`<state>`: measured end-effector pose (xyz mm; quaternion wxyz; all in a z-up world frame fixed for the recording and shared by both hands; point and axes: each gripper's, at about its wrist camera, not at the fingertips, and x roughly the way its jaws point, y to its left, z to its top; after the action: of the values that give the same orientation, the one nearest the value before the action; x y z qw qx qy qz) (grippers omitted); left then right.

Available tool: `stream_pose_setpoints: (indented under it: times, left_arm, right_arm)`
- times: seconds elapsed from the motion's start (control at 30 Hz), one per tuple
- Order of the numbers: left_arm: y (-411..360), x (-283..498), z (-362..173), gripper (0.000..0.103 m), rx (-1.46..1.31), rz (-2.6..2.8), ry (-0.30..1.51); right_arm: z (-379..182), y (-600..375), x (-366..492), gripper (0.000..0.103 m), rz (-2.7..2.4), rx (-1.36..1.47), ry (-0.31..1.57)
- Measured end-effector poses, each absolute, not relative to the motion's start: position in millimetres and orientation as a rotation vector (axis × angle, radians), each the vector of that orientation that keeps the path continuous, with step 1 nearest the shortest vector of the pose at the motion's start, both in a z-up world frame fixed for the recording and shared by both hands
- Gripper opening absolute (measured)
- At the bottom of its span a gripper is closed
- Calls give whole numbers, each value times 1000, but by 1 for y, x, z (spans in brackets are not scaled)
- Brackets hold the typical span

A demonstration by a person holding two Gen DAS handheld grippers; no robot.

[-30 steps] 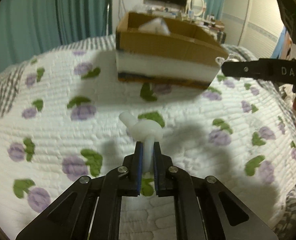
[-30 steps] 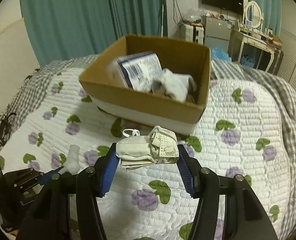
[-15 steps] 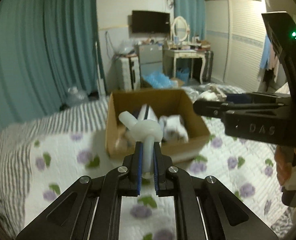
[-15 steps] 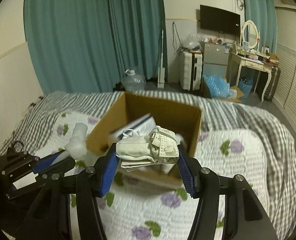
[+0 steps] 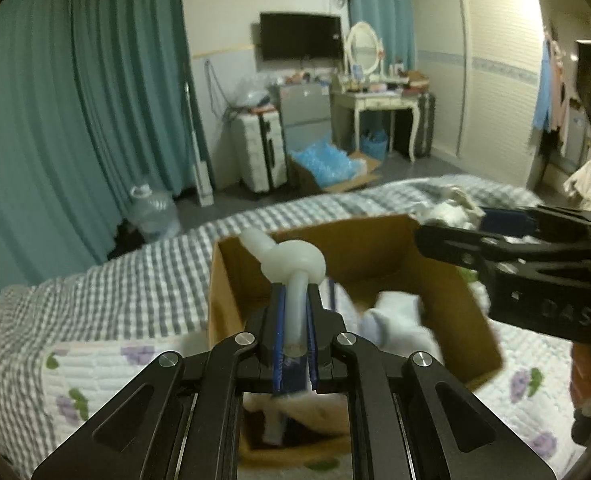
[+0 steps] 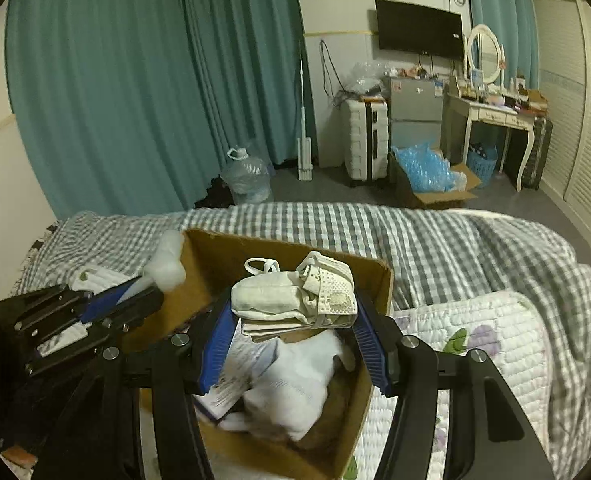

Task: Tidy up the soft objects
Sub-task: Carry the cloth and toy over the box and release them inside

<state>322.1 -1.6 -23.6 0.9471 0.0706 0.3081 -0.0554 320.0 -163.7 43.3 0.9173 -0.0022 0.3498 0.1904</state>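
Soft objects, two in hand, both over the cardboard box [image 6: 369, 292] that sits on the bed [image 6: 475, 240]; neither is dropped yet. Left gripper [image 5: 294, 322]: jaws clenched on the stem of a knotted white tube [image 5: 295, 264], smooth, rubbery-looking, translucent, with a rounded knot and a stubby tail; it hangs above the box's left part. Right gripper [image 6: 291, 332]: jaws spread wide and grasping a folded cream bundle [image 6: 291, 300], which looks like cloth face masks, matte, with a perforated panel on its right side and thin ear loops sticking up; it is held above the box's middle. Already inside the box: a soft white cloth lump [image 6: 295, 392] near the centre and a glossy printed packet [image 6: 231, 376] to its left, so the sorting looks partly done. Judged remaining: release of both held items into the box; whether more things wait elsewhere on the bed cannot be told. Box is plain brown corrugated card, open top, flaps gone or folded. Under it lies a quilted white cover [image 6: 495, 340] with purple flowers and green leaves; the far half of the bed is grey-and-white check. Left-wrist view is motion-blurred low down.
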Motion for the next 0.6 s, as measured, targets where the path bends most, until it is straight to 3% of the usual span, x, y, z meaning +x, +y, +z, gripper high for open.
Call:
stream_pose_setpoints:
  times: [0.1,0.17,0.23,0.3,0.43,0.5,0.6]
  left_arm:
    - [-1,333,-38,10,169,-114,643]
    - [-2,335,-43,16,181,-112,645]
    - [-3,336,-45,17,181,-120,647]
    - [-5,334,-42,17,190,-107,640]
    - [-6,324,-28,17,209,-66,627]
    - [-5,320,-17,26,206,-63,627]
    - [-2,300,12,60,203,-38,568]
  right_arm:
    - [24,-161,330,57,384,-9,740]
    - [16,-161,334,59,386,1,748]
    - [12,-162,335,65,383,10,748]
    - [14,-163,332,79,381,13,746]
    - [30,-166,321,81,365,-12,720]
    - [45,-171,312,81,346,-11,707]
    - [72,-179,296,81,334,-13,673]
